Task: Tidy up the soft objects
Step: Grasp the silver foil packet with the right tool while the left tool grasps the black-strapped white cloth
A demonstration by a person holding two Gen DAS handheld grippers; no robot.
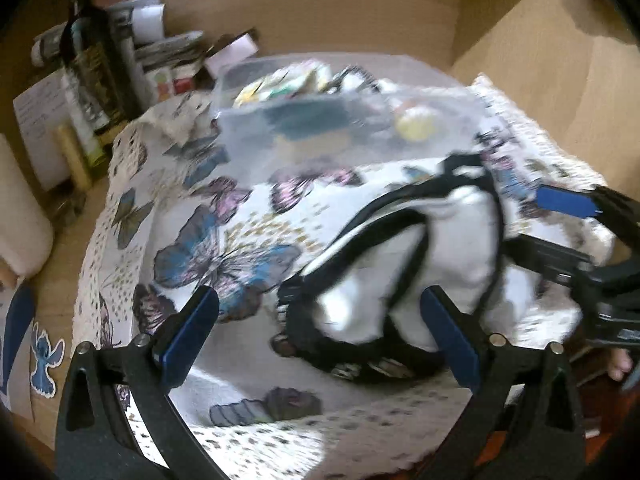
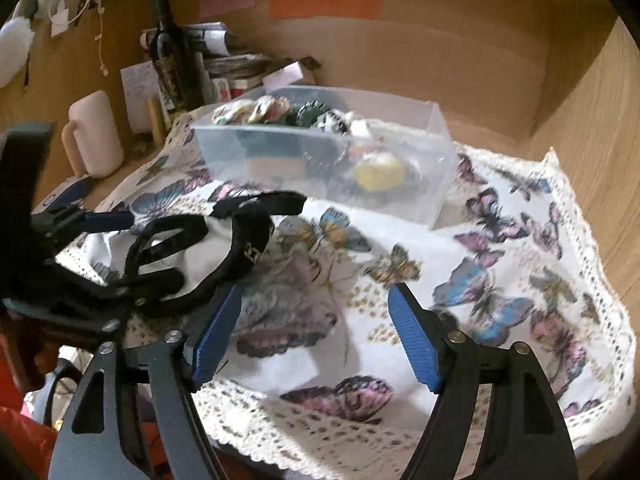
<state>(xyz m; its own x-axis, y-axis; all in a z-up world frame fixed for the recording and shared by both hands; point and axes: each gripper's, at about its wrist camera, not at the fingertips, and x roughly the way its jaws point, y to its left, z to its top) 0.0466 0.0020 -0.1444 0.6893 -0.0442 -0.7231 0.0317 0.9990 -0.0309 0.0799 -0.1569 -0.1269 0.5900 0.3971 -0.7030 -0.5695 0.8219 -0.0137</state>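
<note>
A white garment with black straps [image 1: 400, 264] lies on the butterfly tablecloth [image 1: 224, 216]. It also shows at the left of the right wrist view [image 2: 188, 248]. My left gripper [image 1: 320, 320] is open, its blue fingers either side of the garment's near end. My right gripper [image 2: 314, 324] is open and empty over the cloth, its left finger [image 2: 216, 336] beside the black strap. A clear plastic box [image 2: 320, 156] holding several soft items stands behind; it also shows in the left wrist view [image 1: 344, 120]. The other gripper shows at the right in the left wrist view [image 1: 568, 200].
A dark bottle [image 2: 168, 52], papers and small boxes [image 2: 236, 72] stand at the back left. A pale mug [image 2: 96, 136] stands left of the cloth. Wooden walls [image 2: 580, 100] close the back and right side. A blue cartoon sticker [image 1: 46, 356] lies on the desk.
</note>
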